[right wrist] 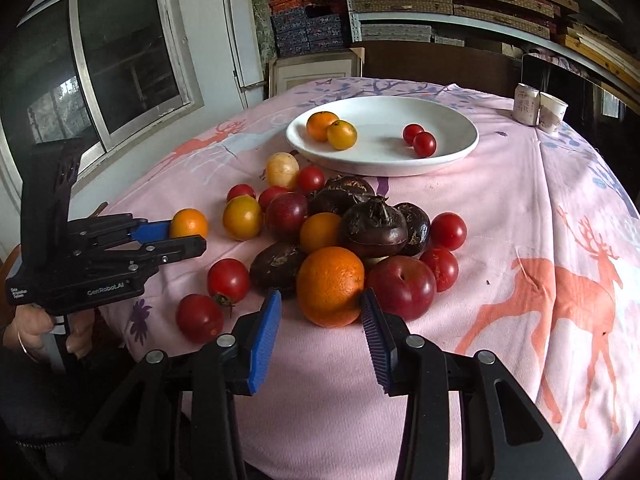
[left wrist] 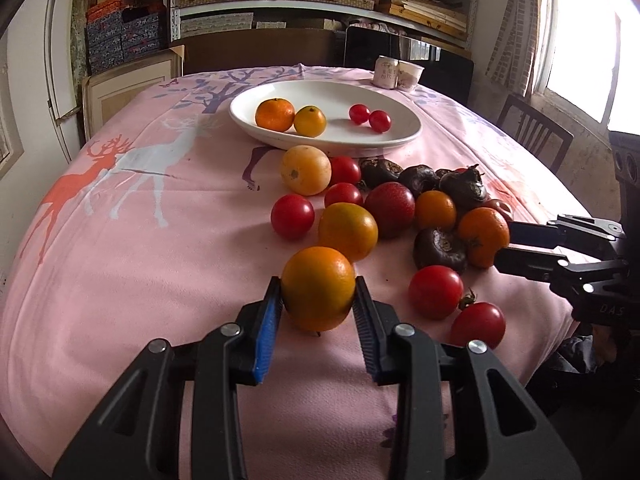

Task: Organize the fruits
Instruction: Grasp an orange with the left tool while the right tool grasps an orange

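Left wrist view, read from left to right: bare pink tablecloth [left wrist: 140,272] fills the left of the frame; at lower centre my left gripper [left wrist: 318,300] has its two pads pressed against the sides of a small orange [left wrist: 318,288], which appears to rest on the cloth. Above it, at upper centre, stands the white plate [left wrist: 400,136], holding two oranges on its left and two cherry tomatoes on its right. The loose pile of fruit [left wrist: 400,204] lies between plate and gripper, centre to right. At the right edge, my right gripper [left wrist: 506,246] reaches in beside another orange.

Right wrist view, same order: the left gripper [right wrist: 188,236] sits at centre left, clamped on its orange [right wrist: 189,223]. At lower centre my right gripper [right wrist: 320,312] stands with fingers apart, one to either side of a large orange [right wrist: 330,286]; neither pad seems to touch it yet.

Risks, as I judge them: the round, smooth skin may slip from the pads on lifting; closing on the large orange may nudge the dark plum [right wrist: 401,284] touching it, and dislodged fruit could roll toward the cloth's edge.
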The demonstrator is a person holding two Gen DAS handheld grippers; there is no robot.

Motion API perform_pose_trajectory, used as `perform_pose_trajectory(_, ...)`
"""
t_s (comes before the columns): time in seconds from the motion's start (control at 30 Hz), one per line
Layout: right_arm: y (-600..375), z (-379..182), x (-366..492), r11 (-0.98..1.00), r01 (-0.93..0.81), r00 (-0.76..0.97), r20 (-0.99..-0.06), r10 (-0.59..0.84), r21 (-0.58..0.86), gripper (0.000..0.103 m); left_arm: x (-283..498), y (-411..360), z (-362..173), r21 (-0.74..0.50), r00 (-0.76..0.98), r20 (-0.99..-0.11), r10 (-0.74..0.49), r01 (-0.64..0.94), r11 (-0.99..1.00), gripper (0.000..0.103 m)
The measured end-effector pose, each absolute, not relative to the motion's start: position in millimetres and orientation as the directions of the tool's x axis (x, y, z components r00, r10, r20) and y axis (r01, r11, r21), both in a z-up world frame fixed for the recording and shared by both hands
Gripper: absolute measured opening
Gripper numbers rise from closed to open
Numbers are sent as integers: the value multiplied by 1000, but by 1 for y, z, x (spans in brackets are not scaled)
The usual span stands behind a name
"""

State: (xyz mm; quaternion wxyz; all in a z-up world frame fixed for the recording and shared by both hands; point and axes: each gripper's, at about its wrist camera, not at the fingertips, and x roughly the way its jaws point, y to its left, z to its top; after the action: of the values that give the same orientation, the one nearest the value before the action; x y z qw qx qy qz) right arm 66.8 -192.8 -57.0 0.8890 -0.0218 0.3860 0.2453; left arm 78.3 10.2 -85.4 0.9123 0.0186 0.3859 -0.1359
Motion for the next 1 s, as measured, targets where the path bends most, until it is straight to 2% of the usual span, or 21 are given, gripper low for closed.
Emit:
perform_pose_trajectory(0.27, -176, -66, 78, 895, -441, 610, -709, 353, 66, 40, 79, 14, -85, -71, 668, -712, -217, 239, 968, 34)
perform_pose_trajectory(0.7, -222, -17, 82, 886, -411, 652, -610, 450, 214, 39, 88, 12, -48, -68, 713, -658, -242, 264, 962, 34)
perform_pose_trajectory(1.0, -245, 11, 158, 898, -337, 677, -590, 440, 283, 39, 164, -17, -8, -40, 725, -630, -278, 328, 944, 35)
